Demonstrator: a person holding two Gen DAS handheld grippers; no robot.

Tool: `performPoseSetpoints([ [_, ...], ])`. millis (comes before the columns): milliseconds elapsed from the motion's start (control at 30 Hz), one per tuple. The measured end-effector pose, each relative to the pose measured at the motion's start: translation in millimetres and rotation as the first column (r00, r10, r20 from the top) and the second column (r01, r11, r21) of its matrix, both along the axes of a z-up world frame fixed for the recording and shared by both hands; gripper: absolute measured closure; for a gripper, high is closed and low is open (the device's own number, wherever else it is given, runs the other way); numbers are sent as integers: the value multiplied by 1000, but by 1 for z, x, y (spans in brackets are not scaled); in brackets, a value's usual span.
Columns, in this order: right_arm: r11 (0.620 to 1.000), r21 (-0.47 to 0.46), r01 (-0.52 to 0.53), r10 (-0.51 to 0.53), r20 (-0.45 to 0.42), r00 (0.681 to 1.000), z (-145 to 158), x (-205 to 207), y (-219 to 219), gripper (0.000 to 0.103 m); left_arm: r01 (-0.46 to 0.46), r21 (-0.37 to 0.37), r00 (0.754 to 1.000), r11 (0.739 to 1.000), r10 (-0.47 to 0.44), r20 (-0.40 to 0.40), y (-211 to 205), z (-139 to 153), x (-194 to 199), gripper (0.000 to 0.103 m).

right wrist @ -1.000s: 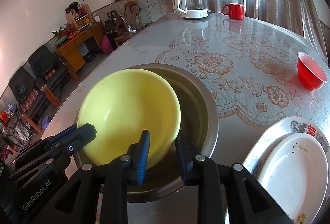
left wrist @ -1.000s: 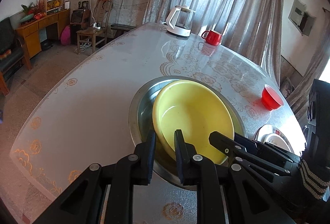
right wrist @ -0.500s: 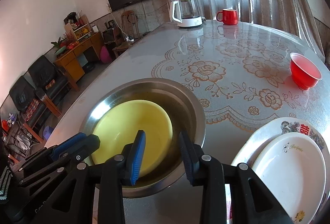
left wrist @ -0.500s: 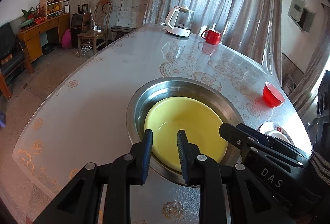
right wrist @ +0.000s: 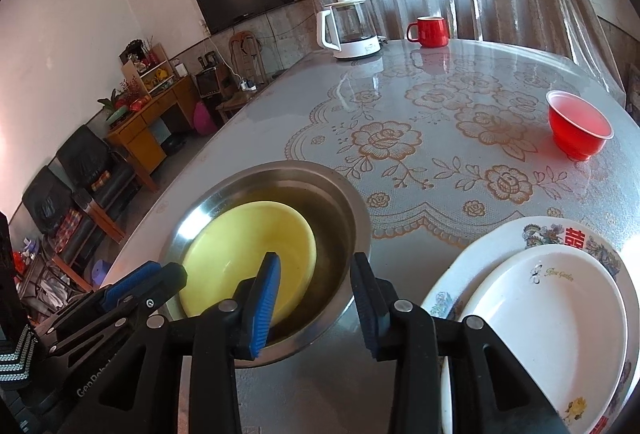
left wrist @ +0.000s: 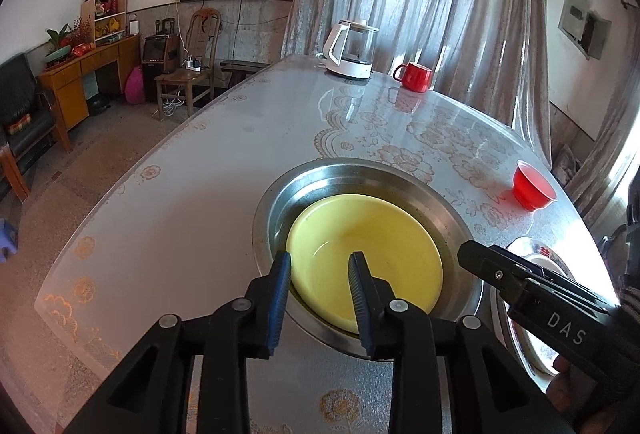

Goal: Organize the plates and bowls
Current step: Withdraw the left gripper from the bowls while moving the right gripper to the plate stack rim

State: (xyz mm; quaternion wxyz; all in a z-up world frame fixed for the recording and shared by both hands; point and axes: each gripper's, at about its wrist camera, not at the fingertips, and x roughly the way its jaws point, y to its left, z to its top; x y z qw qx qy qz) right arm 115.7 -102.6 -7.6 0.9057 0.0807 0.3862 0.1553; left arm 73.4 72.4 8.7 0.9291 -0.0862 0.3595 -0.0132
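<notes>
A yellow bowl (left wrist: 364,254) lies flat inside a wide steel basin (left wrist: 452,218) on the round table. My left gripper (left wrist: 319,266) hovers over the bowl's near rim, its jaws opening, the blue pads clear of the rim. The right gripper (right wrist: 316,266) stands open above the basin's (right wrist: 352,202) near right wall, touching nothing. The yellow bowl (right wrist: 240,250) sits left of it. In each view the other gripper (left wrist: 476,258) (right wrist: 160,280) reaches in from the side. At the right, a white plate (right wrist: 552,314) rests on a patterned plate (right wrist: 560,234).
A red plastic bowl (right wrist: 578,130) stands on the table's right side. A kettle (right wrist: 348,30) and a red mug (right wrist: 430,32) are at the far edge. The lace-patterned tabletop (right wrist: 400,142) lies between them and the basin. Chairs and a cabinet line the wall at left.
A second ago both grippers held the yellow bowl tilted up by its rim. It now lies flat in the basin, and both grippers have let go and opened.
</notes>
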Motion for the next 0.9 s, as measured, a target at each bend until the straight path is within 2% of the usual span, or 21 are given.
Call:
performPoseSetpoints([
  [367,997,31,64,-64,-8,998,2,-7,-29,67,35,61,998,998,-38,53,-14,14,-11,69],
  [900,985,50,163,-162,-32,986,-2,-7,-75,67,93,103,993,990,-100,57,-37,19,-12,69],
])
